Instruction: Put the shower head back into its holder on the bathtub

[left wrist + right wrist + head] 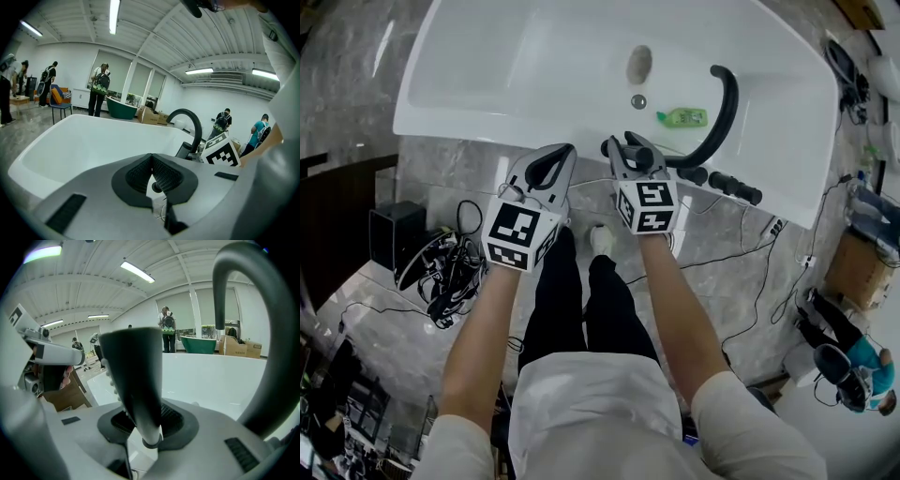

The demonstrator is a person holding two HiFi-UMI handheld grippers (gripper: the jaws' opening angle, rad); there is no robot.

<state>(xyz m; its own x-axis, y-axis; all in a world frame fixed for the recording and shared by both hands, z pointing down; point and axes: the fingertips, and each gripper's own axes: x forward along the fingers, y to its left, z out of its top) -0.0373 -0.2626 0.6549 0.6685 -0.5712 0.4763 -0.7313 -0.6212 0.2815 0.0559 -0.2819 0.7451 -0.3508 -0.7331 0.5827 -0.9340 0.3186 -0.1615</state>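
The black shower head [643, 156] lies crosswise in my right gripper [630, 150], which is shut on it just over the near rim of the white bathtub [469, 127]. In the right gripper view the shower head [133, 376] stands upright between the ribbed pads, its hose end below the jaws. The black arched spout [724, 112] rises just to the right, with black knobs [736, 187] along the rim beside it. My left gripper [546, 169] hovers beside the right one, shut with nothing in it; its pads [161, 174] meet. I cannot make out the holder.
A green bottle [682, 117] lies inside the tub near the drain [638, 101]. Cables [441, 272] and a black box [394, 234] sit on the marble floor at the left. Thin wires trail at the right. People stand beyond the tub [99, 89].
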